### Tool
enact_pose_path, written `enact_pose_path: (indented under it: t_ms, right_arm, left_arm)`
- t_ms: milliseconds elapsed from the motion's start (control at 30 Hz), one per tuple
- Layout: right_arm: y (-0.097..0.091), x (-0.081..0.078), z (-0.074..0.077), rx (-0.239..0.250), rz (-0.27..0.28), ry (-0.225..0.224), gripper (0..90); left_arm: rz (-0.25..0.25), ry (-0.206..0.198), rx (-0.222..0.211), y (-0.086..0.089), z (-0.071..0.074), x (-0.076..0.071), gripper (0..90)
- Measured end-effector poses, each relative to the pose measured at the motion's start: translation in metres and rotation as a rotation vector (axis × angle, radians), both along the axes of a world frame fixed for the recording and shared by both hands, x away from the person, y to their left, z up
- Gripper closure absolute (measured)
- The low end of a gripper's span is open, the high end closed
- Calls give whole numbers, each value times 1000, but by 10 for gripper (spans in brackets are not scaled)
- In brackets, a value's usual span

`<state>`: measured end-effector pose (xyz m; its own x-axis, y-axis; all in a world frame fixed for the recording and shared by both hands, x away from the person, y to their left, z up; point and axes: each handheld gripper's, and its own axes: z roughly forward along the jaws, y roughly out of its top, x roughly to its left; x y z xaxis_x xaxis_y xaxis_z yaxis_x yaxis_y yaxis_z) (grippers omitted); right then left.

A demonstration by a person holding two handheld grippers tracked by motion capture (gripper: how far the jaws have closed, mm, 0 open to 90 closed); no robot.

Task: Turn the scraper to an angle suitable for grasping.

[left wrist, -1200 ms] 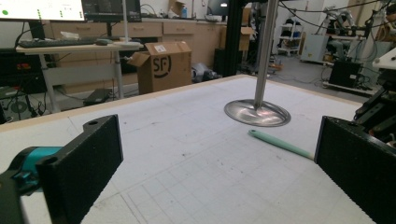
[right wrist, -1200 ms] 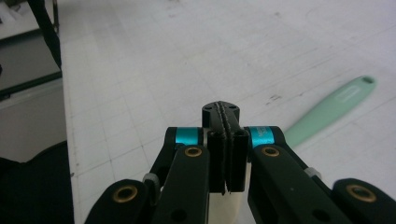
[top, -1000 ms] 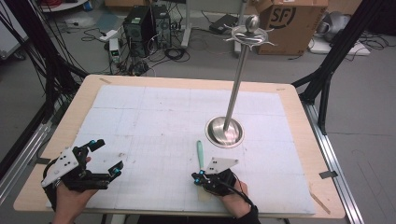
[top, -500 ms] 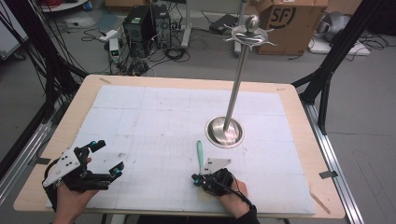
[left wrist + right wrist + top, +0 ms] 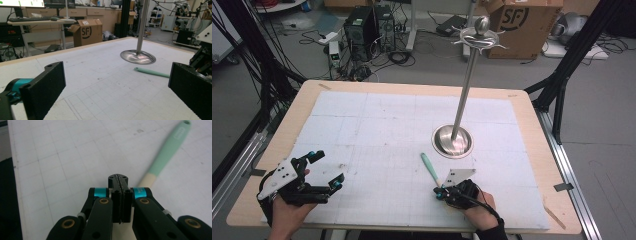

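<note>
A utensil (image 5: 429,166) with a mint-green handle and a cream neck lies on the white gridded mat (image 5: 377,125), just near of the metal stand's round base (image 5: 453,142). My right gripper (image 5: 438,192) rests at the utensil's near end, jaws pressed together. In the right gripper view the handle (image 5: 170,150) runs up to the right, and its cream part passes under the shut right gripper (image 5: 120,178). My left gripper (image 5: 327,169) stands open at the near left of the mat, holding nothing. In the left gripper view, its jaws (image 5: 117,82) frame the utensil (image 5: 152,72) and the stand base (image 5: 137,56).
The stand's tall pole (image 5: 464,90) rises from its base to a hooked top (image 5: 481,35) right of the mat's centre. The wooden table edge (image 5: 532,125) borders the mat. A cardboard box (image 5: 532,22) and computer gear (image 5: 362,25) sit on the floor beyond.
</note>
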<state>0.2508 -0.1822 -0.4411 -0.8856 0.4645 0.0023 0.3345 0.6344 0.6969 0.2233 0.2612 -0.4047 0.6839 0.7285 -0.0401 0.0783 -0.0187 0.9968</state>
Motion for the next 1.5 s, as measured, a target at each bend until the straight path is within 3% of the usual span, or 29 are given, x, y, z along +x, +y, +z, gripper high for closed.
enact_pose_path:
  t_ms: [133,200,333,367,433,500,600,700,933,1000,1033,1067,1233,1500]
  right_arm:
    - [-11,3,-1,19,-8,7,900]
    - [-11,3,0,31,-7,17,900]
    - [-10,3,4,74,-14,-36,900]
    - [-8,7,8,74,-54,-77,900]
    - [-8,11,10,74,-78,-94,900]
    - [-7,21,12,122,-110,-99,900]
    - [-2,36,11,194,-105,-82,900]
    - [4,56,3,162,-149,-70,900]
    - [0,75,-8,149,-220,-30,900]
    - [2,75,-7,163,-209,-44,900]
    - [4,75,-7,154,-205,-38,900]
    - [9,77,-8,107,-196,-41,900]
    - [17,77,-7,88,-177,-18,900]
    - [40,65,-2,52,-45,21,900]
  left_arm:
    - [7,-3,9,-1,0,0,17]
    - [11,-8,61,-5,-1,1,17]
    - [-2,-5,58,-7,-1,2,17]
    - [-2,-3,56,-8,-2,2,17]
    - [1,-1,53,-9,-2,3,17]
    - [-5,0,47,-9,-2,3,17]
    - [-10,0,46,-9,-2,3,17]
    - [-6,4,46,-8,-3,3,17]
    - [-9,6,43,-8,-4,4,17]
    - [-13,8,46,-9,-4,5,17]
    - [-14,10,45,-10,-4,5,17]
    - [-15,11,45,-11,-4,5,17]
    - [-21,9,42,-12,-4,6,17]
    - [-20,10,46,-10,-4,6,17]
